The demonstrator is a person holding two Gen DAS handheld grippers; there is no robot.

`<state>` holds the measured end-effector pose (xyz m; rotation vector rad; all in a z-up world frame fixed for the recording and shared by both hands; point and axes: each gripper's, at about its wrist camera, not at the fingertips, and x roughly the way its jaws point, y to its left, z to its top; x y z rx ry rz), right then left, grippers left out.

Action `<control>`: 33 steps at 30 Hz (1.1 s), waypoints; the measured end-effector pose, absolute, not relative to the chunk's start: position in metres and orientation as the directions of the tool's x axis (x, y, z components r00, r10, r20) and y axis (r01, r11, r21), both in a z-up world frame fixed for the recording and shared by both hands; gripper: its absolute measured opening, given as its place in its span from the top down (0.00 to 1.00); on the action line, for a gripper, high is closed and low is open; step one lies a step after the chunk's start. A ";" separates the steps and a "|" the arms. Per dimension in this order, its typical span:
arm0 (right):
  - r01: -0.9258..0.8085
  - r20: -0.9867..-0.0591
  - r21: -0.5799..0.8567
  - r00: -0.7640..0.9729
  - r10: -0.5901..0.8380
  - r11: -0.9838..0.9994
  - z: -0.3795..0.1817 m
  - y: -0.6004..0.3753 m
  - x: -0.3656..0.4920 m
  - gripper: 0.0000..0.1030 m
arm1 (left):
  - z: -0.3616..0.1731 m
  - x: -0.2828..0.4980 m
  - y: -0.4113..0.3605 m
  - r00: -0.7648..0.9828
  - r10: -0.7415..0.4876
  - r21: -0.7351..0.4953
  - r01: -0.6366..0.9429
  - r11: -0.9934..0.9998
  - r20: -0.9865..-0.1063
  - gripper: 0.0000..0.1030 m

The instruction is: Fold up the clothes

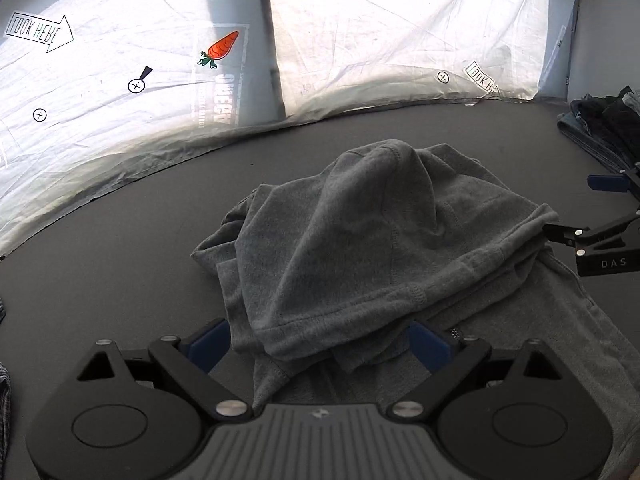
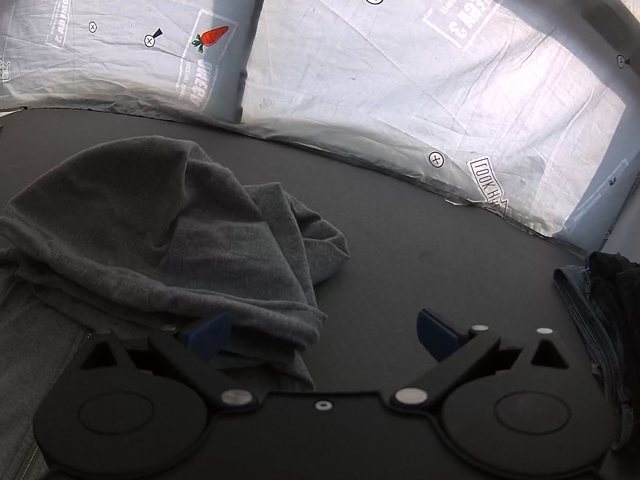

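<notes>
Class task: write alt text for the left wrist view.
A crumpled grey garment lies heaped on a dark table, between the open left tool's blue fingers. The right tool reaches its right edge; printed white sheeting hangs behind.

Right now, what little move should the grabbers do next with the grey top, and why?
Probably close both grippers, left and right, on the grey hoodie. Both stand open with its bunched edge between their fingers, and nothing is gripped.

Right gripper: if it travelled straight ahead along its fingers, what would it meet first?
Probably bare dark table, then the white printed sheet. The open right gripper has the grey garment at its left finger; depth is uncertain.
</notes>
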<state>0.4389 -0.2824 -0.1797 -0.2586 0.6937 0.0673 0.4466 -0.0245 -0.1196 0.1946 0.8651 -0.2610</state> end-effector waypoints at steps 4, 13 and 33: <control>-0.090 -0.650 -0.127 0.760 -0.015 0.988 -0.175 -0.292 0.454 0.02 | -0.129 0.461 -0.012 0.642 -0.049 0.004 0.081 0.997 -0.765 0.04; -0.019 -0.756 -0.100 0.652 -0.063 0.995 -0.204 -0.307 0.468 0.02 | -0.163 0.480 -0.002 0.557 0.135 0.123 -0.058 0.991 -0.820 0.04; 0.075 -0.838 0.074 0.545 0.021 0.994 -0.218 -0.351 0.345 0.20 | -0.173 0.338 0.026 0.461 0.039 -0.014 -0.111 0.994 -0.887 0.05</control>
